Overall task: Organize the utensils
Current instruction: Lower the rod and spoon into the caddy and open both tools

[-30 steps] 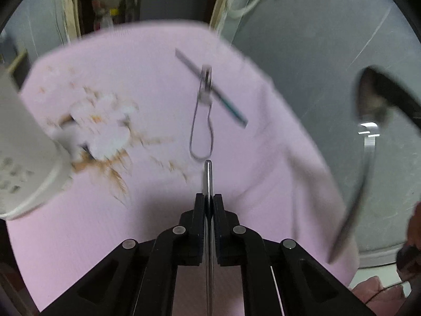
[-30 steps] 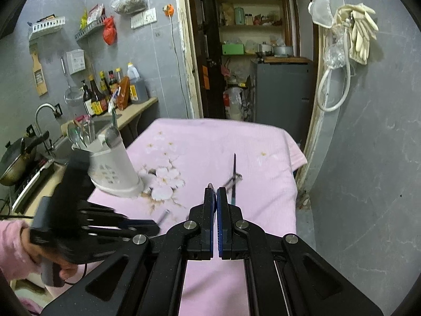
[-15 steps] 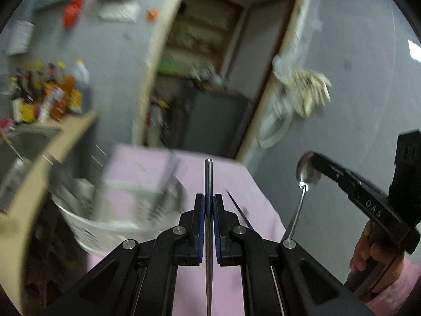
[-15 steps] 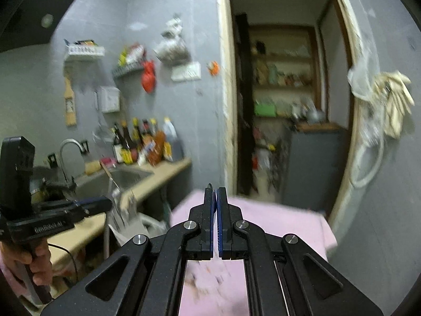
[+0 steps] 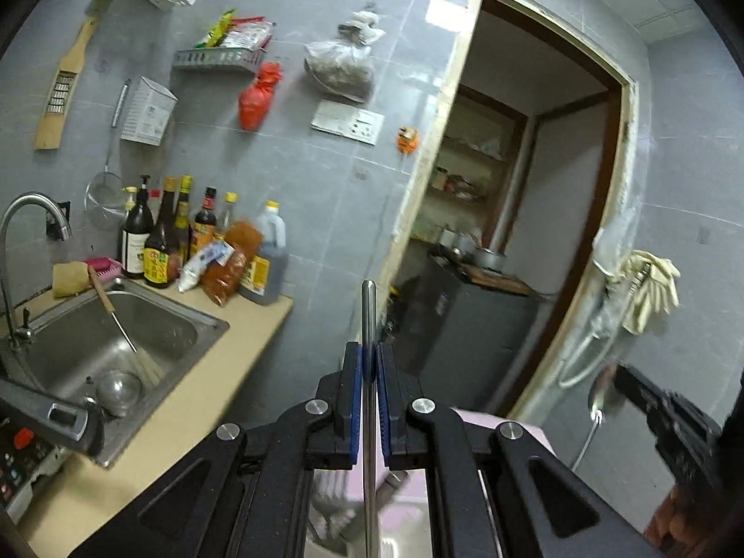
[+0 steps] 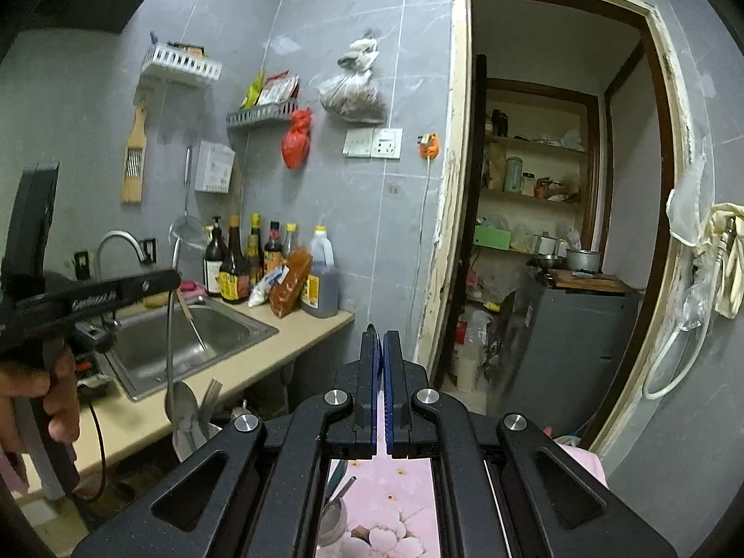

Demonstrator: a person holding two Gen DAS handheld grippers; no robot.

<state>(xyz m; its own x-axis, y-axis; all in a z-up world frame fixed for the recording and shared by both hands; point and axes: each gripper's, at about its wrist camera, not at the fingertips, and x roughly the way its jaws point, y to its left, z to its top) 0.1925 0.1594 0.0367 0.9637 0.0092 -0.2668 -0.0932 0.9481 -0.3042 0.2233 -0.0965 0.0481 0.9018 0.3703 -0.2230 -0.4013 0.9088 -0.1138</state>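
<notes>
My left gripper (image 5: 368, 348) is shut on the round handle of a long metal utensil (image 5: 368, 307), whose tip pokes just past the pads. From the right wrist view, that gripper (image 6: 174, 279) is at the left, a hand on its grip. The thin handle (image 6: 169, 339) hangs down towards a white holder (image 6: 186, 444) that has a spoon and a fork in it. My right gripper (image 6: 382, 339) is shut. In the left wrist view it (image 5: 616, 374) pinches the bowl of a spoon (image 5: 600, 397), and the spoon's handle dangles below.
A steel sink (image 5: 116, 339) with a tap, and a row of sauce bottles (image 5: 186, 242), sit on the beige counter at the left. An open doorway and a grey cabinet (image 6: 572, 339) lie ahead. The pink flowered tablecloth (image 6: 386, 502) shows below the grippers.
Both grippers have risen and tipped up from the pink table. The views now face the wall, sink and doorway. Each gripper still holds its utensil.
</notes>
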